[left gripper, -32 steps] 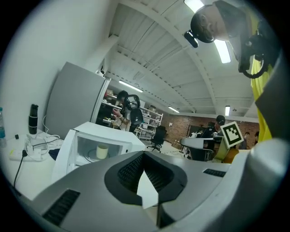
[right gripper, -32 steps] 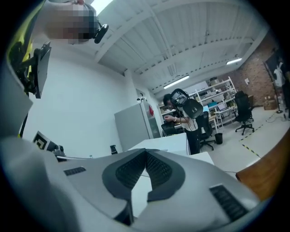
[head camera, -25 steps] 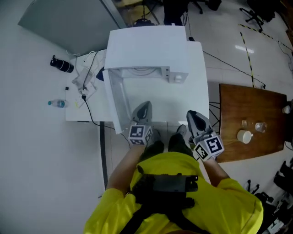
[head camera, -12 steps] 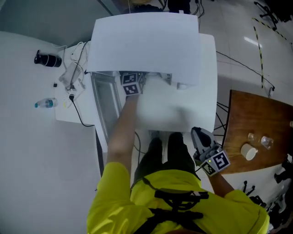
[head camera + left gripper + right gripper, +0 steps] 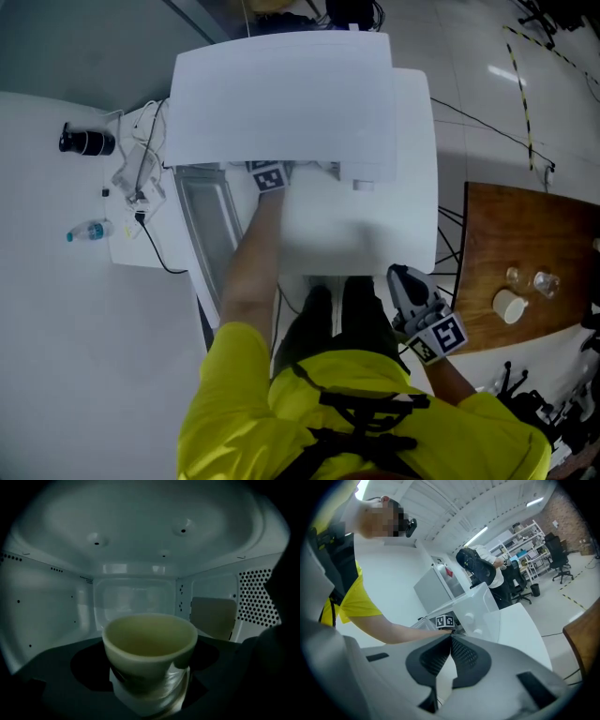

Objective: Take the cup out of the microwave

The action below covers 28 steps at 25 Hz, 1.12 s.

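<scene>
The left gripper (image 5: 269,176) is reached into the open microwave (image 5: 281,94), at 12 o'clock from the person; only its marker cube shows in the head view. In the left gripper view the cup (image 5: 149,644) stands upright on the dark floor of the oven, a little toward 6 o'clock from the centre. The jaws are spread apart with the cup between them, one dark pad at 9 o'clock of it and one at 3 o'clock. I cannot tell if the pads touch it. The right gripper (image 5: 401,277) hangs at 4 o'clock beside the person, its jaws pressed together on nothing.
</scene>
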Tool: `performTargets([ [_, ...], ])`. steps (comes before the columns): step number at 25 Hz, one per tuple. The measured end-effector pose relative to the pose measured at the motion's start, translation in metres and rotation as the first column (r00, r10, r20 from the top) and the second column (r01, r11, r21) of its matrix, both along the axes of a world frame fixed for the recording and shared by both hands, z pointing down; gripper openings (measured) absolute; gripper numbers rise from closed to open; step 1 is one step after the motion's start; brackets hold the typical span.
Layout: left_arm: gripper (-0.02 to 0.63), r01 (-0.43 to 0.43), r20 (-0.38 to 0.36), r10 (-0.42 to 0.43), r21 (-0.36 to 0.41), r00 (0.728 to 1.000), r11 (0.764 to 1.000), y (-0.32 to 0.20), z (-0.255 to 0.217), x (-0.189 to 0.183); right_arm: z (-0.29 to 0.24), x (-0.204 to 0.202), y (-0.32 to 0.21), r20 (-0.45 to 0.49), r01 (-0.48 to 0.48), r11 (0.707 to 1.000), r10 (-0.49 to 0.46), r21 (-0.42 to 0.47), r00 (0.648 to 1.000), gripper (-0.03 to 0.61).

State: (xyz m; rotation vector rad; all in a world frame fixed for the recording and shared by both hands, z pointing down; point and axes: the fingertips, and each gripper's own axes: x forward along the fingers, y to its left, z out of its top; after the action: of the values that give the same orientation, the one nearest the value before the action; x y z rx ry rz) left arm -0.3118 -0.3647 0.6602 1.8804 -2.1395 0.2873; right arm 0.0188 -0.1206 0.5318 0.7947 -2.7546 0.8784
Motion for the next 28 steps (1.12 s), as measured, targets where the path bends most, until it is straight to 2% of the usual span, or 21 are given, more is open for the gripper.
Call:
performTargets([
  [4, 0.451, 0.041, -0.016, -0.040, 0.053, 0.999, 0.998, 0.026, -0.005, 0.003, -0.002, 0.000, 0.002, -0.010, -0.006, 1.000, 0.007, 0.011, 1.000, 0.003],
  [10, 0.451, 0.042, -0.033, -0.038, 0.110, 0.999, 0.993, 0.077, -0.030, 0.013, 0.005, -0.003, 0.003, 0.000, -0.031, 1.000, 0.031, -0.004, 1.000, 0.003],
  [13, 0.451, 0.014, -0.030, -0.011, 0.107, 0.999, 0.994, 0.109, -0.040, 0.031, 0.007, 0.000, -0.001, 0.004, -0.049, 0.999, 0.049, -0.005, 0.999, 0.003],
  [17, 0.451, -0.024, -0.024, 0.026, 0.061, 0.999, 0.998, 0.165, -0.040, 0.060, 0.003, 0.006, 0.000, 0.020, -0.068, 0.998, 0.068, -0.001, 0.997, 0.003],
  [22, 0.451, -0.136, -0.051, 0.134, -0.036, 0.990, 0.990, 0.227, -0.010, 0.136, 0.010, 0.033, 0.002, -0.004, -0.100, 0.995, 0.100, -0.003, 0.995, 0.003],
  [25, 0.451, -0.264, -0.074, 0.259, -0.072, 0.963, 0.962, 0.239, 0.015, 0.201, 0.016, 0.054, 0.004, -0.036, -0.136, 0.991, 0.136, -0.007, 0.990, 0.003],
  [28, 0.451, -0.374, -0.083, 0.369, -0.067, 0.926, 0.925, 0.219, 0.032, 0.262, 0.018, 0.076, 0.007, -0.057, -0.175, 0.985, 0.174, -0.009, 0.983, 0.003],
])
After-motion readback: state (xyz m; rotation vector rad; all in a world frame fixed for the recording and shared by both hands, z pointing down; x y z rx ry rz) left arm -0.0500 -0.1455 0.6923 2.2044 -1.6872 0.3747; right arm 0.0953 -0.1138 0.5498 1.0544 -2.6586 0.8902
